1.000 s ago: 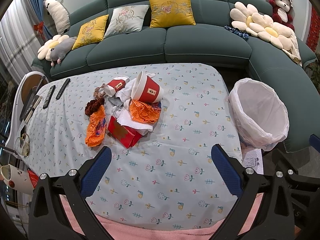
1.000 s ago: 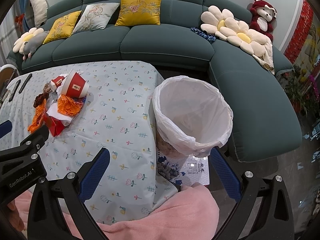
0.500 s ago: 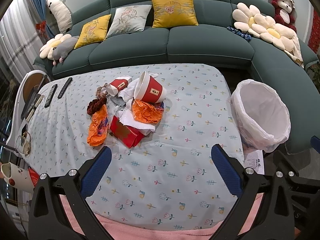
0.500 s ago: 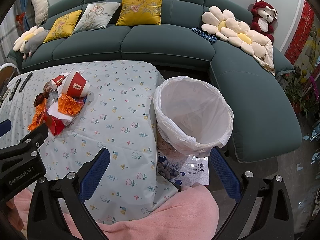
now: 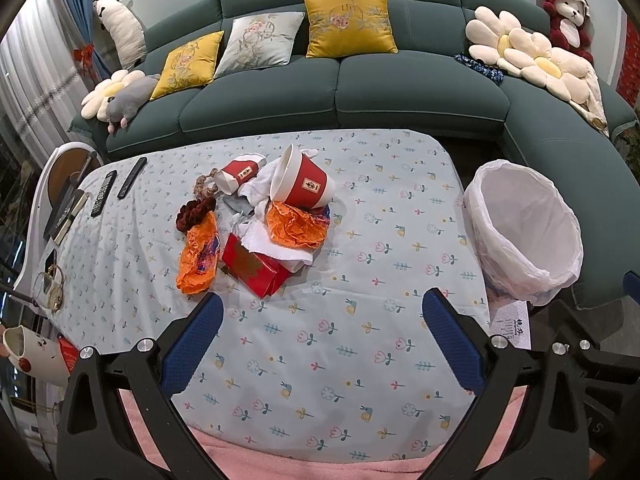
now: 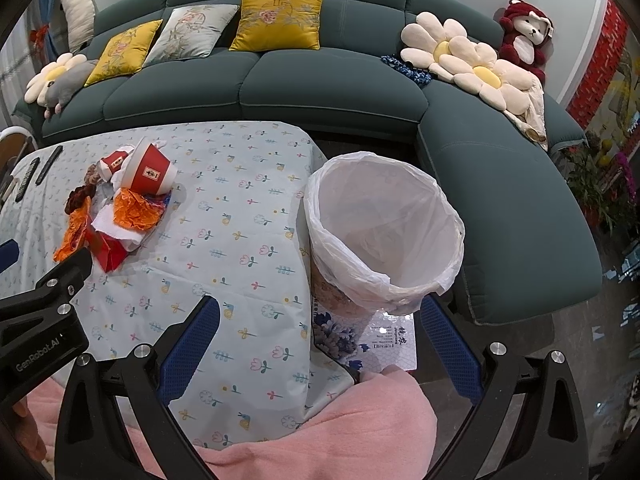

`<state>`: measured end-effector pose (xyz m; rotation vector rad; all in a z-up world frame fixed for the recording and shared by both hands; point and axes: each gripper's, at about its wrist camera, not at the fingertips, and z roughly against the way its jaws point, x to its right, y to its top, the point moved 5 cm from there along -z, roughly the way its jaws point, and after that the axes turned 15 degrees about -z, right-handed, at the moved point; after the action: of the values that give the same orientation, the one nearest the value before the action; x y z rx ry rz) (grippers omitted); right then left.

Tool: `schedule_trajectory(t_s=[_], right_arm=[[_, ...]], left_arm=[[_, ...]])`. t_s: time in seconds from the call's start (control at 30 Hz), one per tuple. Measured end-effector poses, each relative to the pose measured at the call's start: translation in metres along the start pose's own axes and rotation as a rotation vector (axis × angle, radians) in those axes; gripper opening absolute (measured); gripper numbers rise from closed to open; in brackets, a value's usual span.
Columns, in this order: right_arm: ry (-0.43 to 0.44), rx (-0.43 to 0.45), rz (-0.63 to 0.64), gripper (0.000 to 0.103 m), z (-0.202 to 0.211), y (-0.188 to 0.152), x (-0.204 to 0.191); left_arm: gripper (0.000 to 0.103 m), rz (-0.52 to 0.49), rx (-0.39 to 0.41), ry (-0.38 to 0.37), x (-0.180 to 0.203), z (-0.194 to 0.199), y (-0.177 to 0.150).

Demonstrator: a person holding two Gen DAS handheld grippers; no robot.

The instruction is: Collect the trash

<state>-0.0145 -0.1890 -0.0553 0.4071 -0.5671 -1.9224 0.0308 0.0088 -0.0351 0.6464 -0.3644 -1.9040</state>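
Note:
A heap of trash lies on the flowered tablecloth: a big red paper bucket on its side, a small red cup, orange wrappers, white napkins and a red carton. The bin lined with a white bag stands off the table's right edge. My left gripper hovers open over the near cloth, short of the heap. My right gripper is open too, low in front of the bin, with the heap far left.
Two remotes lie at the table's far left, a mug at the near left. A green sofa with cushions wraps behind the table and right of the bin. A pink cloth covers the near edge.
Both views have crept slightly forward and up; the heap and bin sit a little lower in frame. Nothing was grasped or moved on the table.

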Motion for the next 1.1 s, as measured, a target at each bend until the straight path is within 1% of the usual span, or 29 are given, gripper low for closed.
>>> schedule_trajectory(t_s=[1.1], right_arm=[[0.001, 0.002, -0.01, 0.096, -0.0006, -0.0026, 0.001]], left_arm=[[0.094, -0.004, 0.01, 0.013, 0.0046, 0.0004, -0.0027]])
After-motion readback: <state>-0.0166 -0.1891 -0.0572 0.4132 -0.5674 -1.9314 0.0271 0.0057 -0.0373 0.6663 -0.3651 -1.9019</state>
